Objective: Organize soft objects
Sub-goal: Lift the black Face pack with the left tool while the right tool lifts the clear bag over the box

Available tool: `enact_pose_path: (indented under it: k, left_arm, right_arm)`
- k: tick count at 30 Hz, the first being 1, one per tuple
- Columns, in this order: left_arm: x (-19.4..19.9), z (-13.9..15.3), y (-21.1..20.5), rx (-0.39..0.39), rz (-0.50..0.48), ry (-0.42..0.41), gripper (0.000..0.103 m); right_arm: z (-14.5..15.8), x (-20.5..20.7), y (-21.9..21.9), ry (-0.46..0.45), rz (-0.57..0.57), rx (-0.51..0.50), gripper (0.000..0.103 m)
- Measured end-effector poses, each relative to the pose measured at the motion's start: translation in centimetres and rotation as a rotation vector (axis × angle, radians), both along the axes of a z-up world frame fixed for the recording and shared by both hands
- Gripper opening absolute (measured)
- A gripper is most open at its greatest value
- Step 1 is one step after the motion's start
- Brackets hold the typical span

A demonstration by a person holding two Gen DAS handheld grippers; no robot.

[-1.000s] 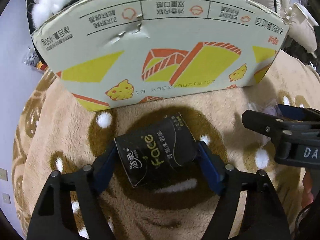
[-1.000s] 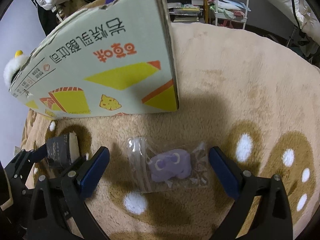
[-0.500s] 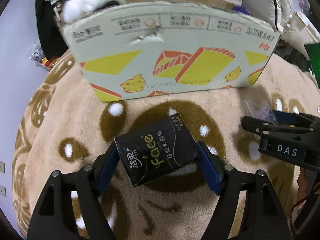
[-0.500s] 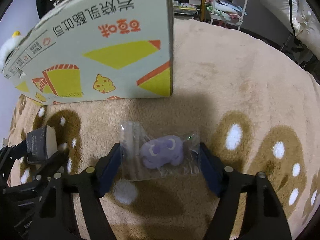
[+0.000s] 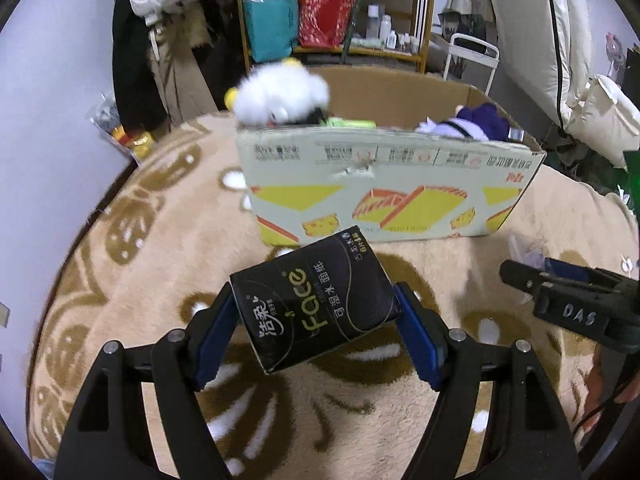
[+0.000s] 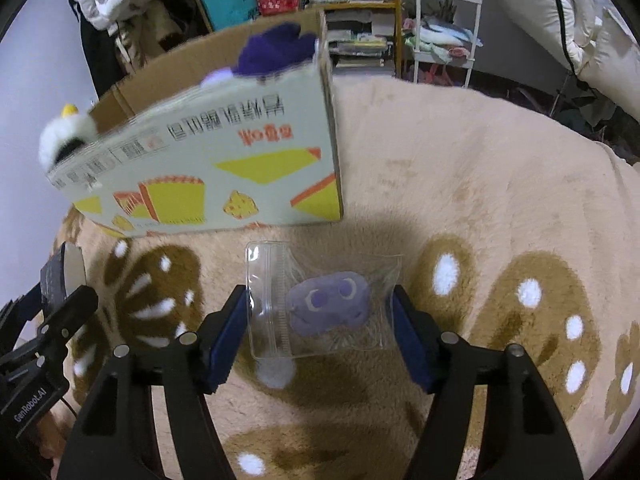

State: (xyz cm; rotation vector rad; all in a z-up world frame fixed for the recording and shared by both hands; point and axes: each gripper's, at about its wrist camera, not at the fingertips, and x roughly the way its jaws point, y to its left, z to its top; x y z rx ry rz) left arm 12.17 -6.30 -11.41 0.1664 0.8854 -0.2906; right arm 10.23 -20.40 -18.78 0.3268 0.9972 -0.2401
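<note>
Your left gripper [image 5: 316, 320] points steeply downward and pinches a black, soft rectangular pack of facial tissues [image 5: 314, 300] between its blue pads; the pack sits tilted in the grip, lifted clear of the beige plush rug with brown and white motifs [image 5: 120, 280]. A fingertip of your right hand [image 5: 608, 396] shows at the right edge of the left wrist view, behind the black body of the other tool.

Your right gripper [image 6: 320, 328] is likewise angled steeply down, its jaws closing, with a clear zip-top plastic bag holding a small purple plush toy [image 6: 328, 304] between them; both blue pads meet the bag's side edges, and the bag appears raised off the rug.

Beyond both tools stands an open cardboard box printed with yellow and orange cheese graphics [image 5: 384, 200], resting on the rug. Inside it, a white fluffy plush with yellow ears [image 5: 280, 96] rises above the left end of the rim, and a dark purple plush [image 5: 480, 120] lies at the right end.

Behind the box, a wooden shelf [image 5: 340, 12] carries bags and bottles, and a white quilted garment [image 5: 560, 40] hangs at the right
</note>
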Motion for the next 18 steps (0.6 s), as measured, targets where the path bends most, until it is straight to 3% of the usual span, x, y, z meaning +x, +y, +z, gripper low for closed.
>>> enact_pose_path:
  k: [4,14,18]
  left_arm:
    - [-1.2,2.2,-0.3,-0.031,-0.013,-0.065,0.075]
    - [-4.2,9.1,0.1,-0.049,-0.031,-0.319,0.075]
    - [-4.6,11.5,1.1,-0.141,-0.018,-0.389,0.075]
  right_arm:
    - [2.5,-1.2,0.7,-0.046,0.005,-0.007,0.073]
    - [9.4,-2.7,1.0,-0.258,0.050,-0.021,0.073]
    - [11.6,-3.2,0.6,-0.343,0.045,-0.020,0.073]
